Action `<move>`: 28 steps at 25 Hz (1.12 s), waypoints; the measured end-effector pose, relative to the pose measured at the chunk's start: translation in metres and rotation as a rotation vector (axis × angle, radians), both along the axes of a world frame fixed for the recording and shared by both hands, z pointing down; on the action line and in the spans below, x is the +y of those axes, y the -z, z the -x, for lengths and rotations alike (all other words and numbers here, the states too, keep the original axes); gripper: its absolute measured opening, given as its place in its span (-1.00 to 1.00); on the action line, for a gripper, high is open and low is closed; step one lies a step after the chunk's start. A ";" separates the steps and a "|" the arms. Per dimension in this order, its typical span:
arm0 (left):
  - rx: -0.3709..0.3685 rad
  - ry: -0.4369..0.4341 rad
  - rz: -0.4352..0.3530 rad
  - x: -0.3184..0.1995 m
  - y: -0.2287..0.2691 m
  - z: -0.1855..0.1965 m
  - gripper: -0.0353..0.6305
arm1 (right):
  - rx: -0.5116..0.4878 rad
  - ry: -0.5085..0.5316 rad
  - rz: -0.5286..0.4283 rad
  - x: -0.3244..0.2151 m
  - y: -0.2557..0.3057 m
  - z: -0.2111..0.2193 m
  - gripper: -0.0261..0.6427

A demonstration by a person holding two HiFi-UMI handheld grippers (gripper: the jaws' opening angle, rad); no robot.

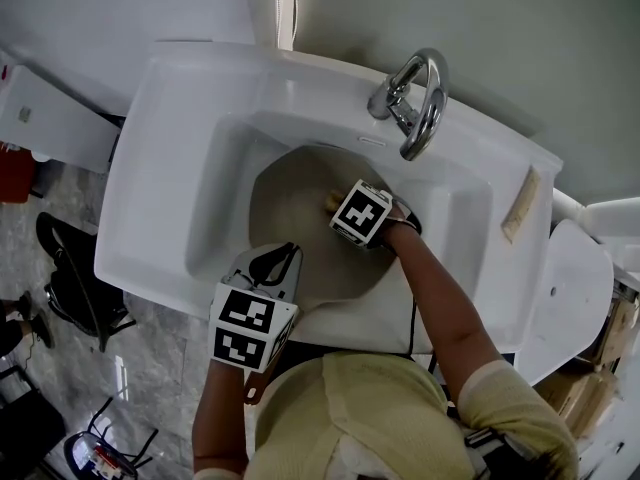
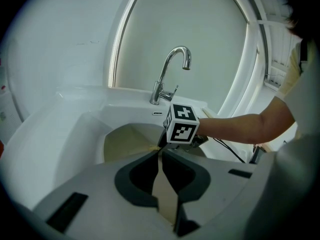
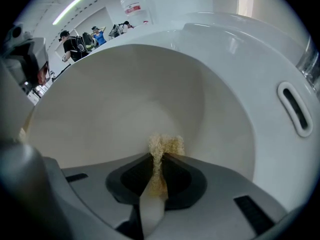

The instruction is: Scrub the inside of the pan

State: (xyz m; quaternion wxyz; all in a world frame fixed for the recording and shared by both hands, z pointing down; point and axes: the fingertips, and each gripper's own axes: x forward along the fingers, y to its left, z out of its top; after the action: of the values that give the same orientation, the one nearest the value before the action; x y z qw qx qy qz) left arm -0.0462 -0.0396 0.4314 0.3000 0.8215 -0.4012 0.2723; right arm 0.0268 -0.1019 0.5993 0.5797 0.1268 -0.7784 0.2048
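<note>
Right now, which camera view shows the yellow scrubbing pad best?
The right gripper view: the scrubbing pad sits close, pinched in the right gripper, at the pan wall. The head view shows only a yellow scrap beside that gripper; the left gripper view, barely a sliver.

I can't read a single word or number anywhere here. The left cube (image 1: 250,326) and right cube (image 1: 361,214) carry only black-and-white square patterns. A white container (image 3: 134,5) bears a red label (image 3: 133,8), seemingly printed but too small to read.
</note>
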 end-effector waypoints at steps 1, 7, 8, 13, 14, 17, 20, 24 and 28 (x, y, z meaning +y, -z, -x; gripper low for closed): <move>-0.002 -0.001 0.001 0.001 0.000 0.000 -0.68 | -0.003 0.011 0.001 0.002 0.001 0.001 -0.70; -0.006 -0.009 0.006 0.006 0.000 -0.004 -0.68 | -0.011 0.045 0.067 0.023 0.005 0.000 -0.70; -0.007 -0.010 0.006 0.007 0.000 -0.004 -0.68 | -0.016 0.052 0.085 0.027 0.006 0.000 -0.70; -0.010 -0.007 0.003 0.011 0.001 -0.004 -0.68 | -0.063 0.082 0.188 0.051 0.015 0.005 -0.70; -0.007 -0.003 0.002 0.011 0.002 -0.004 -0.68 | -0.073 0.085 0.204 0.056 0.016 0.006 -0.70; -0.008 0.003 0.002 0.013 0.002 -0.002 -0.68 | -0.100 0.089 0.242 0.066 0.018 0.009 -0.70; -0.012 0.004 0.000 0.015 0.003 -0.001 -0.68 | -0.122 0.092 0.281 0.075 0.022 0.012 -0.70; -0.013 0.008 -0.005 0.018 0.004 0.001 -0.68 | -0.137 0.104 0.306 0.083 0.023 0.016 -0.70; -0.015 0.012 -0.008 0.020 0.006 0.003 -0.68 | -0.161 0.126 0.351 0.094 0.026 0.020 -0.70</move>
State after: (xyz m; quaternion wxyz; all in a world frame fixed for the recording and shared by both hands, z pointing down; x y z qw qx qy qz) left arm -0.0496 -0.0195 0.4257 0.2952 0.8184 -0.4093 0.2748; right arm 0.0071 -0.0074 0.5729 0.5405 -0.0420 -0.7810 0.3101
